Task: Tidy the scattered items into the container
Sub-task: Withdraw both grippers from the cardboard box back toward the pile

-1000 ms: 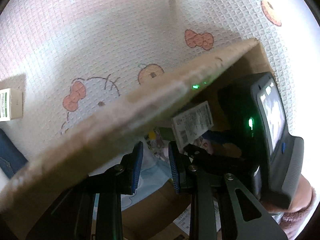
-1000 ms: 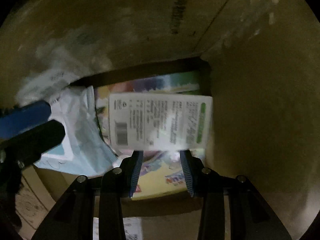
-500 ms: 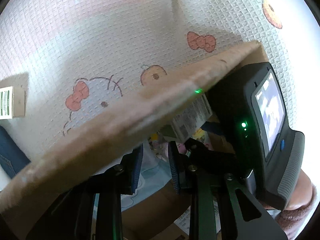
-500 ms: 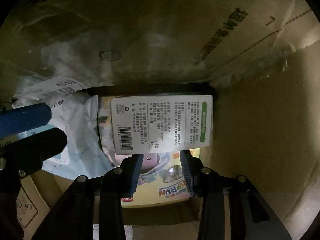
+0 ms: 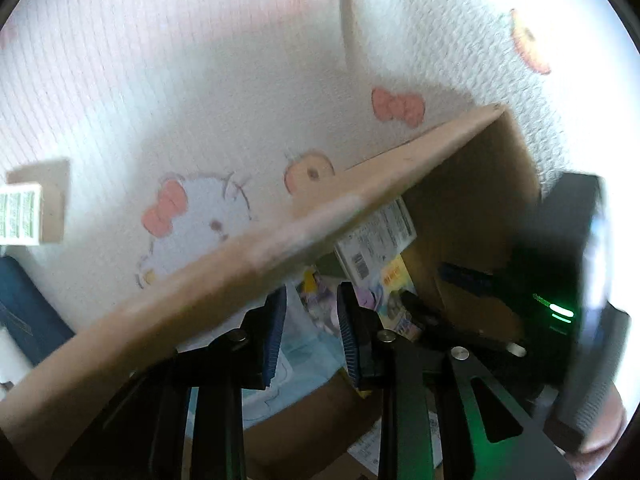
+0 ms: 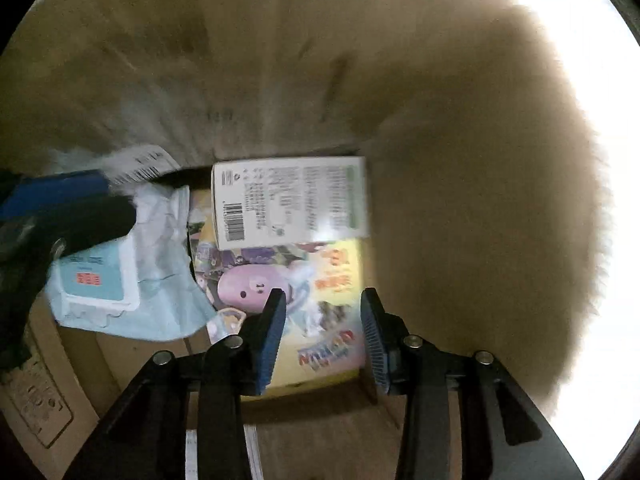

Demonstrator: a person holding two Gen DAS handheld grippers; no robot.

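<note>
An open cardboard box [image 6: 460, 208] holds a white carton with a barcode [image 6: 292, 204], lying on a colourful toy box [image 6: 332, 280] beside a pale blue wipes pack [image 6: 100, 280]. My right gripper [image 6: 322, 296] hangs above them inside the box; its jaws are opening and nothing is between them. The left gripper [image 5: 311, 292] sits at the box mouth, jaws partly apart and empty, its left finger against the underside of the raised flap [image 5: 280, 248]. That white carton [image 5: 376, 240] shows under the flap. One of the left fingers [image 6: 60, 196] pokes in from the left.
The box stands on a white quilted blanket with cartoon cat prints [image 5: 200, 120]. A second white and green carton [image 5: 20, 216] lies on it at the far left, near blue denim [image 5: 24, 312]. The right hand's black body with a green light [image 5: 560, 308] fills the right side.
The right jaws let go of the white carton, which now lies on the toy box, and the gripper has risen. The left gripper lifted a little with the flap.
</note>
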